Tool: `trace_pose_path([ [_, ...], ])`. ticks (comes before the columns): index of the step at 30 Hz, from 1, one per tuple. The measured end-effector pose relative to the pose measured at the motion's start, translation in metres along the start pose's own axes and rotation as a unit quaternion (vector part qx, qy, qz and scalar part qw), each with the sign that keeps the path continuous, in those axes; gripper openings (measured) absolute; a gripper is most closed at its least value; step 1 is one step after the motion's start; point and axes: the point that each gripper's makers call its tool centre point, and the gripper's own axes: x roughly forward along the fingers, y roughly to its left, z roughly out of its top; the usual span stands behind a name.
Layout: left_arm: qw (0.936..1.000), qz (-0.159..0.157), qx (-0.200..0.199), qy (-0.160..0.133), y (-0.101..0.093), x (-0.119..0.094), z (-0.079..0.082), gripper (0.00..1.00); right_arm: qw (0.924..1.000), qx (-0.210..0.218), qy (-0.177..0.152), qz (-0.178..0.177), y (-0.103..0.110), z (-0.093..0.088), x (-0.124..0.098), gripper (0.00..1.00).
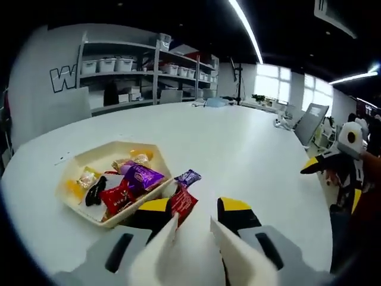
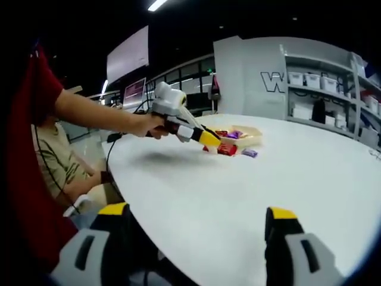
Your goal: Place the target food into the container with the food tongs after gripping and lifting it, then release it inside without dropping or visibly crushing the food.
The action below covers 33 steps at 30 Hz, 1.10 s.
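White and round, 1 bench point(image 1: 250, 149) fills a dim office with storage shelves point(image 1: 149, 74) behind. On it sits 1 cream tray point(image 1: 83, 164) of wrapped snacks; 1 red packet point(image 1: 182, 204) and 1 purple packet point(image 1: 189, 177) lie just outside. Left gripper point(image 1: 193, 229) holds white tongs point(image 1: 178, 256), fingers partly closed around them. Right gripper point(image 2: 193, 223) hangs with fingers spread wide.

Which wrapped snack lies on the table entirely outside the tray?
The small purple packet, on the bare table beside the tray. The red one sits at the tongs' tips; the rest lie inside the tray.
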Motion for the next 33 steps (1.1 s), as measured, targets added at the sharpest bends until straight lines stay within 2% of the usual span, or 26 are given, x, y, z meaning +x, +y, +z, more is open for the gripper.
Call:
trace_pose_path([
  [3,1.0,-0.001,0.001,0.0,-0.004,-0.003,0.0,0.29,1.0,-0.001,-0.001,0.0,0.0,0.002,0.0,0.93],
  [5,0.9999,-0.002,0.005,-0.011,-0.005,-0.006,0.006,0.29,1.0,-0.003,-0.002,0.0,0.001,0.002,-0.001,0.93],
  [10,0.9997,0.011,0.005,-0.019,0.007,-0.006,0.014,0.29,1.0,-0.005,-0.003,-0.002,0.003,0.004,-0.003,0.93],
  [23,0.9991,0.025,0.033,-0.005,0.02,0.003,0.006,0.29,1.0,-0.006,-0.002,-0.007,0.002,0.004,-0.006,0.93],
  [33,0.9991,0.016,0.038,-0.007,0.026,0.008,0.003,0.29,1.0,-0.002,0.003,-0.007,-0.002,0.001,-0.004,0.93],
])
